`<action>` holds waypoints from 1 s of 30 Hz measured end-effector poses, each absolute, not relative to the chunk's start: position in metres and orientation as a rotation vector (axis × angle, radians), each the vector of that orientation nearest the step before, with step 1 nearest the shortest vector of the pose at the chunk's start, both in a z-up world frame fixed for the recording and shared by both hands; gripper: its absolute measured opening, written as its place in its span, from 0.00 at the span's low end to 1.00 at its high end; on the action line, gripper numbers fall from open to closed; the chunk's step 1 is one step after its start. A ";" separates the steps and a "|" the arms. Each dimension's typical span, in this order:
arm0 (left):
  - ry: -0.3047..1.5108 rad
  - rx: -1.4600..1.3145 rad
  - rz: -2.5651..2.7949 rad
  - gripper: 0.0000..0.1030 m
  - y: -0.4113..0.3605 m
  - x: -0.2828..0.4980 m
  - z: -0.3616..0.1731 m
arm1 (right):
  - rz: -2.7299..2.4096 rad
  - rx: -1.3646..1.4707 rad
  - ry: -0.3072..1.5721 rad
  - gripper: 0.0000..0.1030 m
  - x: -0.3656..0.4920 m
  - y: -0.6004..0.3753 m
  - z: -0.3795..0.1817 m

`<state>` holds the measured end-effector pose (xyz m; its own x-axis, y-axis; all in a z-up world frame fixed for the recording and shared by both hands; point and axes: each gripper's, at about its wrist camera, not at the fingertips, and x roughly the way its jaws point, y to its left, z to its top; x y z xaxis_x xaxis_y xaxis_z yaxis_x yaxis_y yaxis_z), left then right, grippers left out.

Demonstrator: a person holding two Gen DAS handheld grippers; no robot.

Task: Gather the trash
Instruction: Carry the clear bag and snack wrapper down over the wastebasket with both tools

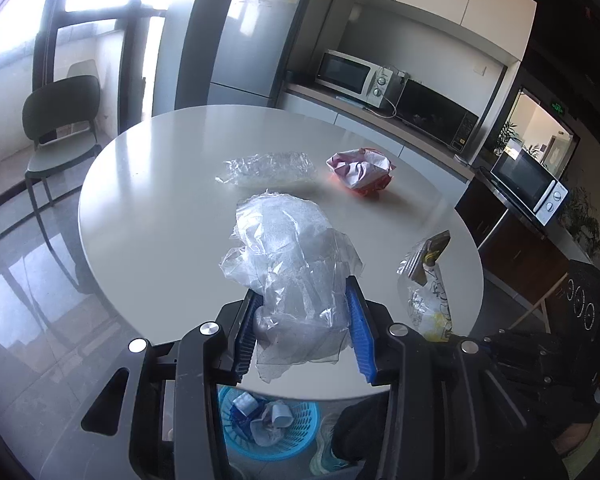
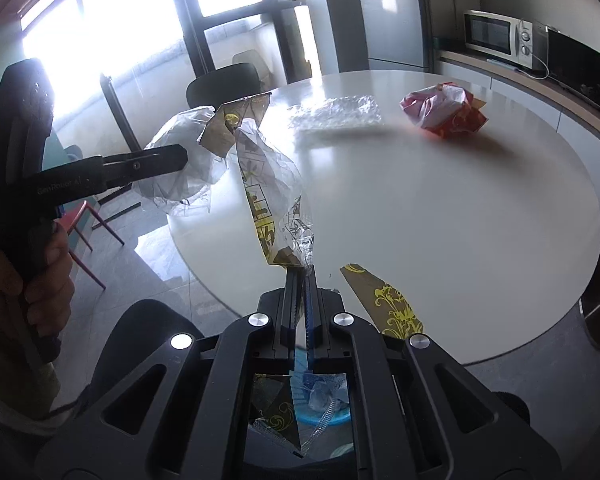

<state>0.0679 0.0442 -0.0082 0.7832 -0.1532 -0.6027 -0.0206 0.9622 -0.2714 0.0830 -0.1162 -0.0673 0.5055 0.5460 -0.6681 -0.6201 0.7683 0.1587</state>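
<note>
My left gripper point(image 1: 305, 300) is shut on a crumpled clear plastic bag point(image 1: 288, 256) and holds it above the near edge of the round white table point(image 1: 148, 184). My right gripper point(image 2: 305, 272) is shut on a clear wrapper with yellow print point(image 2: 268, 184), held up over the table edge; this wrapper also shows in the left wrist view point(image 1: 428, 280). A flat clear plastic bag point(image 1: 268, 169) and a crumpled red and white wrapper point(image 1: 360, 172) lie on the table. A blue basket point(image 1: 272, 420) with trash in it stands on the floor under the table edge.
A dark chair point(image 1: 56, 128) stands at the far left of the table. A fridge point(image 1: 256, 36) and a counter with microwaves point(image 1: 356, 74) line the back wall. A brown and yellow wrapper piece point(image 2: 384, 304) hangs by my right gripper.
</note>
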 end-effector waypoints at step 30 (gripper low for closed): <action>1.006 -0.253 -0.040 0.39 0.047 0.008 -0.165 | 0.741 -0.224 1.078 0.03 0.041 -0.092 -0.207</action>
<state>0.0075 0.0467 -0.1653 0.5368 -0.1500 -0.8303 -0.0829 0.9699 -0.2288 0.0406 -0.0923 -0.2072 0.2630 0.4383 -0.8595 -0.6459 0.7417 0.1806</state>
